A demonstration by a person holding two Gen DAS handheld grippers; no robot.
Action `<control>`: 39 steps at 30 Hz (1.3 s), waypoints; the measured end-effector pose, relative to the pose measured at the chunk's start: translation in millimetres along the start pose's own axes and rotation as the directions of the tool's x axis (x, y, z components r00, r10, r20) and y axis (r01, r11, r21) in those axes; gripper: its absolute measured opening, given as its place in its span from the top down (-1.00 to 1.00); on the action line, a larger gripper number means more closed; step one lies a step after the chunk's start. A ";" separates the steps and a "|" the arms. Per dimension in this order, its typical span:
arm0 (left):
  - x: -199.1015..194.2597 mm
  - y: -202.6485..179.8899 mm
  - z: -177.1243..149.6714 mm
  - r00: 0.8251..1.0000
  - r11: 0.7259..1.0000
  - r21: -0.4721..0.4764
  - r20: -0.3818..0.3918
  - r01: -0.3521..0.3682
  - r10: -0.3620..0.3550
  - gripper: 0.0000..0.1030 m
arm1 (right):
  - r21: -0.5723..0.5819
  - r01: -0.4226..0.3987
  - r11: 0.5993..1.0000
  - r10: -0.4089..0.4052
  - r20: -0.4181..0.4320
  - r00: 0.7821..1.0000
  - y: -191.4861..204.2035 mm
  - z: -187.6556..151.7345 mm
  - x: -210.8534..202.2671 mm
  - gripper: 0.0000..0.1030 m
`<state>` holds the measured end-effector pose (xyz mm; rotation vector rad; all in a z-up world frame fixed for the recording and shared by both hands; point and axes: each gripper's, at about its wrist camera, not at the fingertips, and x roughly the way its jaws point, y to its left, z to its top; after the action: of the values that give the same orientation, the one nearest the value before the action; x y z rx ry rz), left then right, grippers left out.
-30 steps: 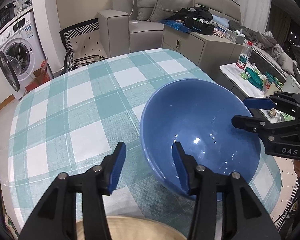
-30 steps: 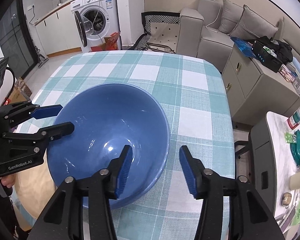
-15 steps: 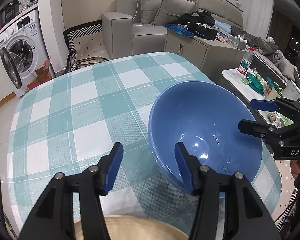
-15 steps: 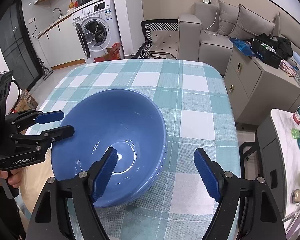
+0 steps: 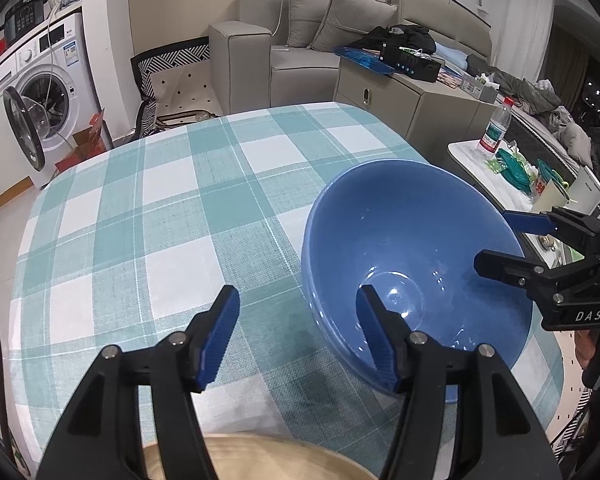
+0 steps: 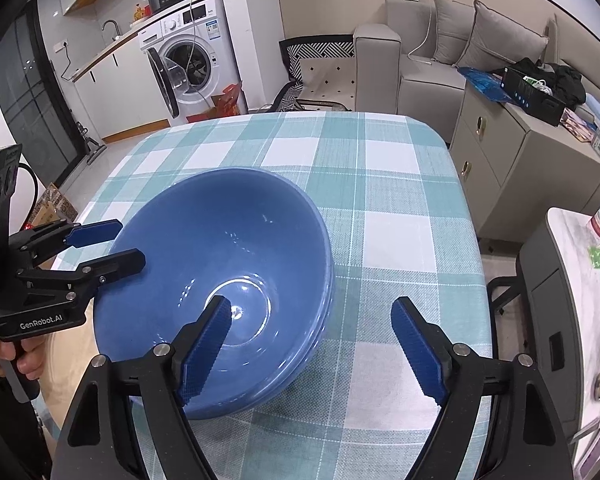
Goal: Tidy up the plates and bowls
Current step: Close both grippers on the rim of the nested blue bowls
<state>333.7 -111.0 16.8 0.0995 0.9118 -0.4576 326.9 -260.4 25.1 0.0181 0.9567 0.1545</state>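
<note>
Both grippers — left [image 5: 298,330], right [image 6: 312,346] — hang apart, empty; nudging the bowls' [image 6: 204,248] rim could topple the stack.

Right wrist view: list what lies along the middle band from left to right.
Left gripper → blue bowls, stacked → bare checked tablecloth → grey cabinet → white side table.

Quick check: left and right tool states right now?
Left tool: open, holding nothing.
Right tool: open, holding nothing, over the blue bowl.
</note>
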 end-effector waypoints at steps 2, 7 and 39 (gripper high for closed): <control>1.1 -0.5 -0.1 1.000 1.000 0.000 -0.001 0.003 -0.003 -0.18 | 0.004 -0.003 1.000 0.003 -0.001 1.000 -0.6 -1.1 2.1 -0.63; 4.0 -0.5 -0.8 1.000 1.000 -0.009 -0.004 0.013 -0.013 -0.18 | 0.013 -0.014 1.000 0.015 -0.005 1.000 -0.9 -4.6 6.6 -0.63; 11.7 -19.0 -8.0 0.998 0.998 -0.011 -0.031 0.054 -0.054 0.41 | 0.067 -0.080 0.995 0.081 -0.018 0.997 5.6 -17.7 11.7 0.30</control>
<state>325.9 -129.9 4.8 0.0728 0.9497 -0.5026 318.4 -254.2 5.8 0.1167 0.9819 0.1972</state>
